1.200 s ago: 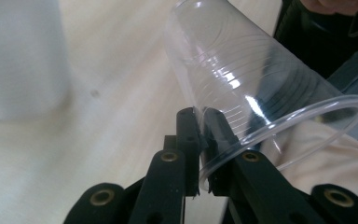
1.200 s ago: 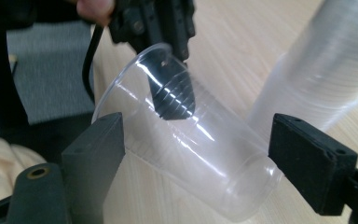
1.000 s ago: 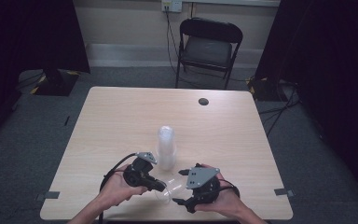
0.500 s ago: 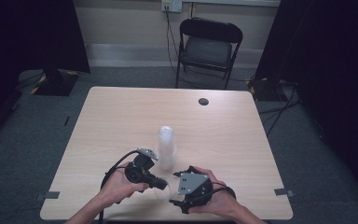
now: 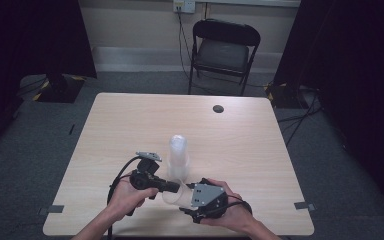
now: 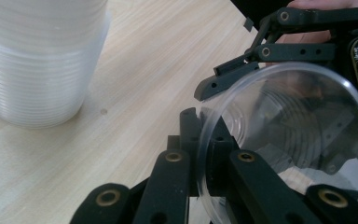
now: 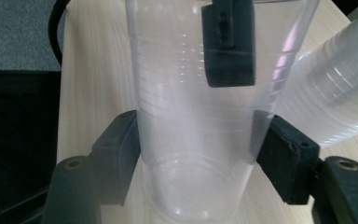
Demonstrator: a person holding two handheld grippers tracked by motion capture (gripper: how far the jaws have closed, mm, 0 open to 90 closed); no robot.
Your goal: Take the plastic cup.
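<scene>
So there's a single clear plastic cup [image 7: 193,140] lying on its side, held up between the two grippers just off the near edge of the table [image 5: 260,145]; in the high view it's the pale blur [image 5: 174,194] between the two hands, a bit left of the middle of that edge. The right gripper [image 7: 196,144] has its jaws clamped on the cup's body down near the base, one pad pressed on each side; you can see the wall squeezed between them in the right gripper view. The left gripper [image 6: 205,154] is pinching the cup's rim [image 6: 289,140], one jaw inside the mouth and one outside, closed on the thin plastic edge; in the right gripper view that inner jaw shows as a dark block through the cup wall near the top.

Just behind them stands a tall stack of clear plastic cups [image 5: 178,156], upside down on the table, roughly central and nearer the near edge than the far one; it's close to the held cup but I can't tell if they touch.

Person's left hand [image 5: 127,192] and right hand [image 5: 230,212] come in from the near edge; a black cable [image 5: 117,177] loops off the left gripper. Small dark round thing [image 5: 218,108] sits near the far edge, can't tell what it is; a black folding chair [image 5: 222,47] stands past the table.
</scene>
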